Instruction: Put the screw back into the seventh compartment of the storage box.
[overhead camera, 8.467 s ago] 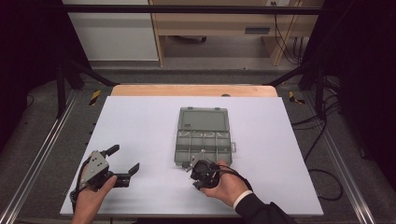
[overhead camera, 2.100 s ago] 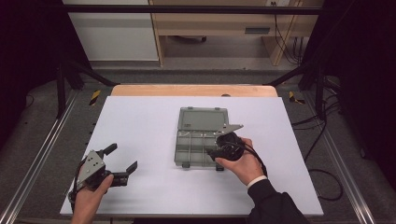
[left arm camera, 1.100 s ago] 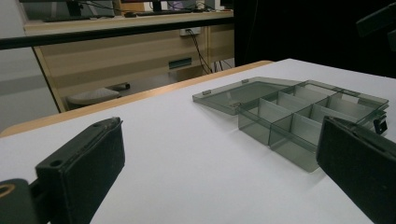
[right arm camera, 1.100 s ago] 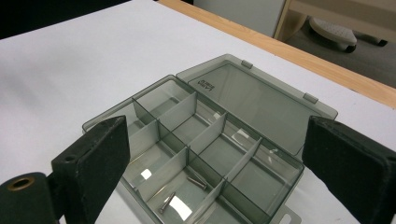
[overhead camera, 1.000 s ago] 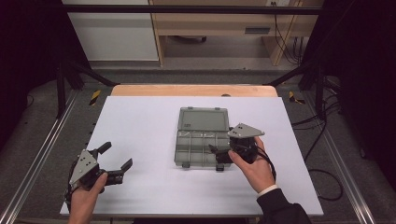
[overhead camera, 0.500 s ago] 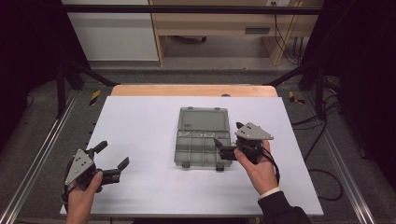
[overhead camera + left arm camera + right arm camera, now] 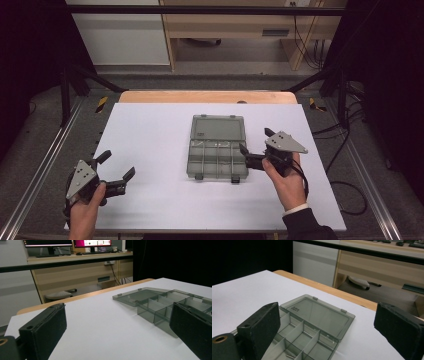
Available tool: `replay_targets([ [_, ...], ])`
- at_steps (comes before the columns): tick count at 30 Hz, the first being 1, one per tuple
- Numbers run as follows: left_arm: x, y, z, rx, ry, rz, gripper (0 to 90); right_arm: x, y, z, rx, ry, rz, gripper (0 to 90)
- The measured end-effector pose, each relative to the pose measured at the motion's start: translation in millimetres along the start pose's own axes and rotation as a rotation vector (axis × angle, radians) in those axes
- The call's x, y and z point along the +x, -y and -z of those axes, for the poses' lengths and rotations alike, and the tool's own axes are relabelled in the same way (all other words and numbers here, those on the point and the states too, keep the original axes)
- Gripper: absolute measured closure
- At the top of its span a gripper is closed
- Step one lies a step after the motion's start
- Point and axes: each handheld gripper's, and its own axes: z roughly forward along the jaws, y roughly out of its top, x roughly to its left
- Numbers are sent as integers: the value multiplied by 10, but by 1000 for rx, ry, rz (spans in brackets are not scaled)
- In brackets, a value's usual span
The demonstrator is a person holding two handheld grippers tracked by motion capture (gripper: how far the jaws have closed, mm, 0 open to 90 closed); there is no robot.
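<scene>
White table (image 7: 150,130) | open box (image 7: 217,148) just left of right claw (image 7: 255,146)

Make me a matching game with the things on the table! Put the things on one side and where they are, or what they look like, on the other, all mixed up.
Things:
1. box
2. lid
3. left gripper
4. right gripper

Descriptions:
A. open, beside the box's right edge
B. lying flat on the table, behind the compartments
C. open, near the table's front left corner
D. smoky grey, split into compartments

Pairs: 1-D, 2-B, 3-C, 4-A
</scene>
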Motion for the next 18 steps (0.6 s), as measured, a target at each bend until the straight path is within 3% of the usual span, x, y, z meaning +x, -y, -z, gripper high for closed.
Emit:
replay_targets([
  [13,126,8,90,-16,-44,23,11,-132,228,260,-40,49,-23,52],
  [18,165,18,113,-18,-43,25,11,-183,324,323,-34,66,-25,52],
])
